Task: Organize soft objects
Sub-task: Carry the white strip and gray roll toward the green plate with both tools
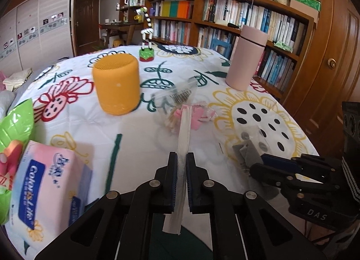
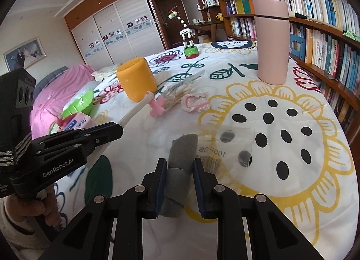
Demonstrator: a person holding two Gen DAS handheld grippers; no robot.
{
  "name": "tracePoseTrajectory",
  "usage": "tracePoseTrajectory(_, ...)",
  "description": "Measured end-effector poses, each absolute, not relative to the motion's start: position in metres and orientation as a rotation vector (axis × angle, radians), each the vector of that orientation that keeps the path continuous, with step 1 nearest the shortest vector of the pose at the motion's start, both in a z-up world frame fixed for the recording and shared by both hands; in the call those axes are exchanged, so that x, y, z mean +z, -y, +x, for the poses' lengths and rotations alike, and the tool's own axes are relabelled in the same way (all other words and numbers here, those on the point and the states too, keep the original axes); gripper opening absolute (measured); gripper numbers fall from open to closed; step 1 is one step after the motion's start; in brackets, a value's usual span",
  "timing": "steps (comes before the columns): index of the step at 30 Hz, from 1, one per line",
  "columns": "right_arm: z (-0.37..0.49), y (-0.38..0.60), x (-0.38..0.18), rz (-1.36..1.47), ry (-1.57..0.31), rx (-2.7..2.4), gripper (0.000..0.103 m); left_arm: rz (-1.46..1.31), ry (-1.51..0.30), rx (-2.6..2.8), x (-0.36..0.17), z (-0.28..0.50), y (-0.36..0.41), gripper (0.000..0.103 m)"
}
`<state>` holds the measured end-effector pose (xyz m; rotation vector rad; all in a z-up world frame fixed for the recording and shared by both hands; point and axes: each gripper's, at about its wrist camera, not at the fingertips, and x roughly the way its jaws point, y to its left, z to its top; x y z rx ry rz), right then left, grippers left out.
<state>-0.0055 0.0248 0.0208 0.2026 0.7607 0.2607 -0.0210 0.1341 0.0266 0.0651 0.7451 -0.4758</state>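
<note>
Left wrist view: my left gripper (image 1: 181, 158) is clamped on a white folded strip (image 1: 183, 138) raised over the flowered cloth (image 1: 139, 138). Beside it my right gripper (image 2: 179, 165) pinches a grey felt roll (image 2: 182, 154) lying on a clear bag (image 2: 227, 147). Beyond sit a pink crochet piece (image 2: 195, 102), an orange speaker (image 1: 116, 84) and a pink bottle (image 1: 246, 57).

Orange speaker (image 1: 116, 85), pink bottle (image 1: 246, 57), perhaps grey cloth (image 2: 182, 167)
</note>
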Motion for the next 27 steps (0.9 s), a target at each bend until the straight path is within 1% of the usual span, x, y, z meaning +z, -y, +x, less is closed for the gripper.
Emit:
tracePoseTrajectory(17,-0.014,-0.030,0.045,0.215,-0.683,0.265,0.026,0.021,-0.674,-0.447,0.050,-0.036,-0.166,0.008)
tracePoseTrajectory(27,-0.009,-0.049,0.054,0.200,-0.669,0.294,0.025,-0.032,-0.652,-0.378,0.054,-0.034,-0.201,0.008)
